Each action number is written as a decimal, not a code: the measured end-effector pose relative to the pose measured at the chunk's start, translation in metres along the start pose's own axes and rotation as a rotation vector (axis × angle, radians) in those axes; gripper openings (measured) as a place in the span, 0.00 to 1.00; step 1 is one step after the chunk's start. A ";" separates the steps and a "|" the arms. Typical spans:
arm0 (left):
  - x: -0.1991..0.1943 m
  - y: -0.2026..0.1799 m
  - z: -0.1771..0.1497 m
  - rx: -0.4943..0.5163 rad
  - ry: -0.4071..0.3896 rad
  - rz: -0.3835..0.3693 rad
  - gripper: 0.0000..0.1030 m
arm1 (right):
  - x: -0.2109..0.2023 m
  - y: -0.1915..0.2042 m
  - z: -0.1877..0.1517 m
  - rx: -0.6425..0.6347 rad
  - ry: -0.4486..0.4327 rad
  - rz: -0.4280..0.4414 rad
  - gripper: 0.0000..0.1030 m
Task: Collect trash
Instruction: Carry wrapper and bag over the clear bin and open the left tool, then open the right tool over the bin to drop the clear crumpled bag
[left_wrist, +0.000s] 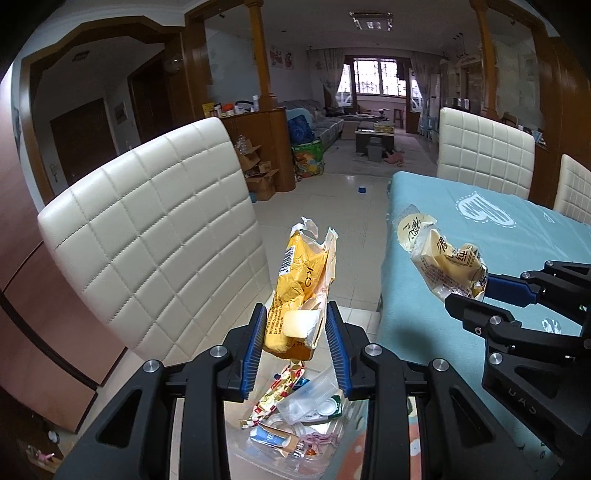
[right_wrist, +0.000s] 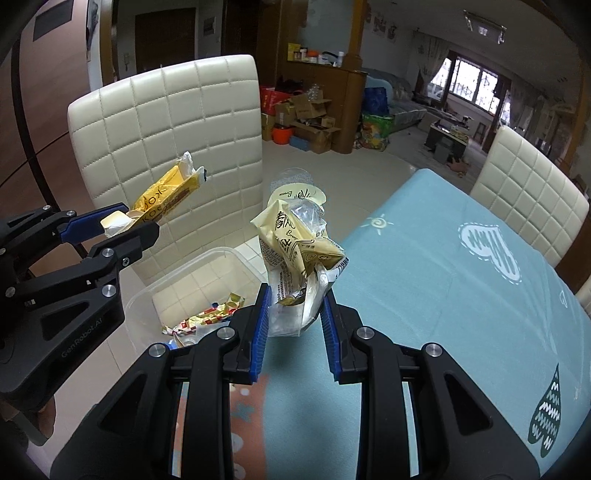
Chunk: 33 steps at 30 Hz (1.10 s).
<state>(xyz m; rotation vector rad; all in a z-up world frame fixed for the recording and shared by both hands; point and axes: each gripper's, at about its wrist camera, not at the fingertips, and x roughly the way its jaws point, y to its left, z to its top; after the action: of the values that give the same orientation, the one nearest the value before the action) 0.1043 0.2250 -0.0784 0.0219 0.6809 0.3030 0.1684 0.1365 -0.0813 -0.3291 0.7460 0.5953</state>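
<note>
Far left, a cream quilted chair (right_wrist: 166, 122) stands just behind the work area, well clear of your grippers. Your left gripper (left_wrist: 295, 325) is clamped on a yellow snack wrapper (left_wrist: 303, 280); both blue pads press its crumpled lower end, and the torn top sticks up free. The wrapper hangs directly above the clear plastic bin (right_wrist: 207, 280), so this piece looks ready to drop once you open. The bin already holds several pieces: a red-and-gold foil wrapper (left_wrist: 273, 395), a clear lidded cup (left_wrist: 314, 402), a small blue-and-white packet and other scraps, so collection is judged well underway. Moving right, your right gripper (right_wrist: 295, 310) is closed on a pale cream wrapper (right_wrist: 299, 240) with clear film bunched below it; the pads pinch the film end. This bundle sits over the bin's near right edge, at the border of the blue tablecloth (right_wrist: 443, 277), so you will likely need to shift it leftward before release. On the right, the visible part of the cloth shows no loose trash; whether more remains out of view cannot be told. Remaining: release both pieces into the bin.
</note>
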 end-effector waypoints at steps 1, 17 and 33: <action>0.000 0.004 -0.001 -0.008 -0.001 0.003 0.31 | 0.001 0.003 0.001 -0.002 -0.002 0.002 0.28; 0.008 0.039 -0.012 -0.083 0.042 0.046 0.34 | 0.015 0.025 0.013 -0.007 0.003 0.051 0.28; 0.020 0.047 -0.022 -0.129 0.087 0.041 0.74 | 0.030 0.017 0.006 0.010 0.042 0.065 0.29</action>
<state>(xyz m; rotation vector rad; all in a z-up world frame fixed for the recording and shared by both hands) 0.0922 0.2737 -0.1023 -0.1012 0.7462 0.3884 0.1790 0.1640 -0.1004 -0.3101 0.8020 0.6479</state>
